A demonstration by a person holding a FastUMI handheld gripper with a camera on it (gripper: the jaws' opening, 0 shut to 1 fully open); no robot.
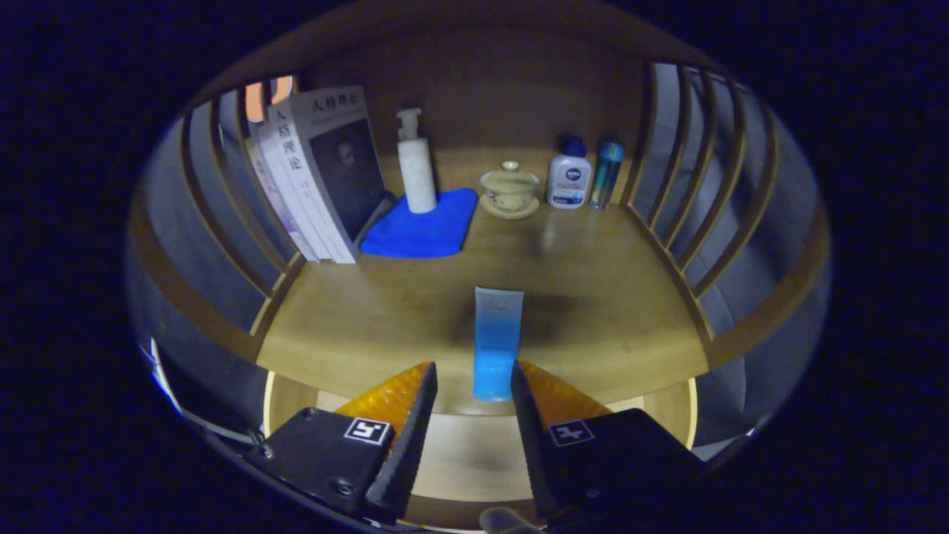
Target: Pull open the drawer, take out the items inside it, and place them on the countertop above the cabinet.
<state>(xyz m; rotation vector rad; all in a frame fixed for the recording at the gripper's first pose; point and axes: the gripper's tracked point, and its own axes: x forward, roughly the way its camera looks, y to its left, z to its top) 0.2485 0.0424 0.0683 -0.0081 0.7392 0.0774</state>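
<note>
- Here the gripper (473, 378) hangs over the front edge of the wooden countertop (593, 311), its two fingers pointing toward the back panel.
- A blue tube (495, 345) lies lengthwise on the countertop, its pale end pointing away and its deep blue end reaching just between the fingertips.
- The jaws stand moderately apart; the right finger (528, 415) sits just beside the tube's near end, while the left finger (415, 423) is clear of it. Whether the right one actually touches the tube is hard to tell in the dim light.
- Beyond the tube, at the back left, several books (319, 174) lean against the slatted side rail (222, 200).
- Just beside the books lies a folded blue cloth (422, 226), with a white pump bottle (415, 163) standing upright on its far part.
- Near the middle of the back sits a lidded tea bowl (509, 189) on its saucer.
- To its right stand a white bottle with a blue cap (569, 176) and, touching or nearly so, a slim teal bottle (606, 174).
- Below the fingers, a lighter wooden surface (460, 452) shows in front of the countertop's edge.
</note>
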